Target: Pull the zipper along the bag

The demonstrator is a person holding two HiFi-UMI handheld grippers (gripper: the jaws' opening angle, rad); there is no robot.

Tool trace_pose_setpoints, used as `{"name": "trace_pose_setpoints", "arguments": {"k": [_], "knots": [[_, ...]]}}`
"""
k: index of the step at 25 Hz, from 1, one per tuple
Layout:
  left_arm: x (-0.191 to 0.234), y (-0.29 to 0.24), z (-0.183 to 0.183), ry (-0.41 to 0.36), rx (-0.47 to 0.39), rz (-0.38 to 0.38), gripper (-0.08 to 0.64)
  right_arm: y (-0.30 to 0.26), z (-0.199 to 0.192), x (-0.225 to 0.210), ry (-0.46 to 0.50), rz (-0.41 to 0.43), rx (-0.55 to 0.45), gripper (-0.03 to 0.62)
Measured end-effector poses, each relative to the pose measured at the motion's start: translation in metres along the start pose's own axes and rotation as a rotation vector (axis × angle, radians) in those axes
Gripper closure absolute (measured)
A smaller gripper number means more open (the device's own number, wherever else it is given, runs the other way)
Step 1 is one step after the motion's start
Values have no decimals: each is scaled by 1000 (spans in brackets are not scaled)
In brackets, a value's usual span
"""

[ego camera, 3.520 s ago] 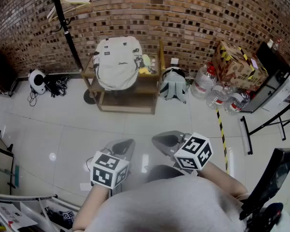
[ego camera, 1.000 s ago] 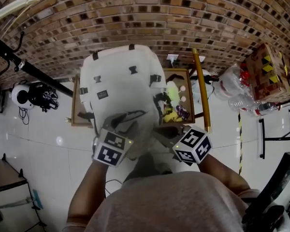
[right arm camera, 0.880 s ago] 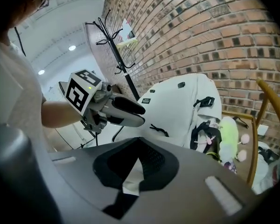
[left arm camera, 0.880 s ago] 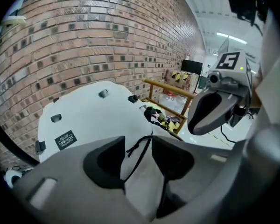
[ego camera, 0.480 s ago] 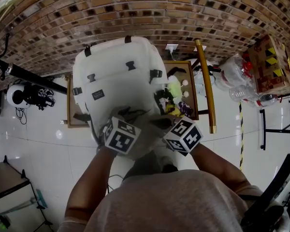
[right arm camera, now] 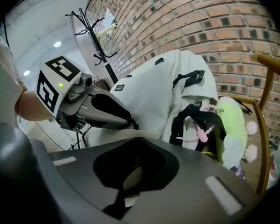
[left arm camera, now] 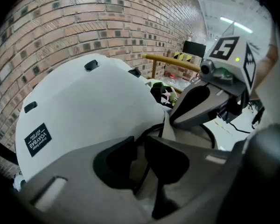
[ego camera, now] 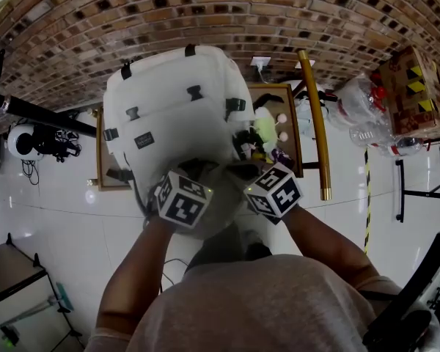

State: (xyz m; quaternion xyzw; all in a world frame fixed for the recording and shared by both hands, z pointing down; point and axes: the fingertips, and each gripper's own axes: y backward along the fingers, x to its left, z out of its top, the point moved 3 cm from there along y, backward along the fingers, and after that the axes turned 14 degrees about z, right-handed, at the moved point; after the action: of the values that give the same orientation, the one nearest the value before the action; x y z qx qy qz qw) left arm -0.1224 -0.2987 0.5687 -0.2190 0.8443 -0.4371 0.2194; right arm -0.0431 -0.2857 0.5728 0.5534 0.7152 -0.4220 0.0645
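A white backpack point(ego camera: 176, 116) stands on a low wooden cart against the brick wall. Both grippers are at its near lower edge. My left gripper point(left arm camera: 138, 153) is closing, with a narrow gap still between its pads. The bag's dark zipper line point(left arm camera: 144, 169) and a fold of beige fabric run through that gap. My right gripper point(right arm camera: 131, 169) is shut on a strip of the bag's edge beside it. From the left gripper view, the right gripper point(left arm camera: 170, 121) has its tips on that edge. In the head view the marker cubes point(ego camera: 182, 198) hide both sets of jaws.
The cart's yellow wooden rail point(ego camera: 312, 123) runs along the right. Soft toys point(ego camera: 268, 132) and a black-strapped bag point(right arm camera: 198, 120) sit beside the backpack. A black coat stand point(right arm camera: 99, 50) stands at the left. Cardboard boxes and water bottles point(ego camera: 411, 86) are at the far right.
I have come from across the room up to the cart. Both grippers moved in onto the backpack's near edge, and over the last half second they drew closer together.
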Motion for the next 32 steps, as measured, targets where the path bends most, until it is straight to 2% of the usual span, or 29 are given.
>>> {"name": "trace_pose_setpoints", "arguments": {"k": [17, 21, 32], "knots": [[0, 4, -6, 82, -6, -7, 526, -9, -6, -9, -5, -43, 34, 592], [2, 10, -12, 110, 14, 16, 528, -10, -7, -10, -2, -52, 42, 592], [7, 23, -19, 158, 7, 42, 532, -14, -14, -16, 10, -89, 76, 592]]}}
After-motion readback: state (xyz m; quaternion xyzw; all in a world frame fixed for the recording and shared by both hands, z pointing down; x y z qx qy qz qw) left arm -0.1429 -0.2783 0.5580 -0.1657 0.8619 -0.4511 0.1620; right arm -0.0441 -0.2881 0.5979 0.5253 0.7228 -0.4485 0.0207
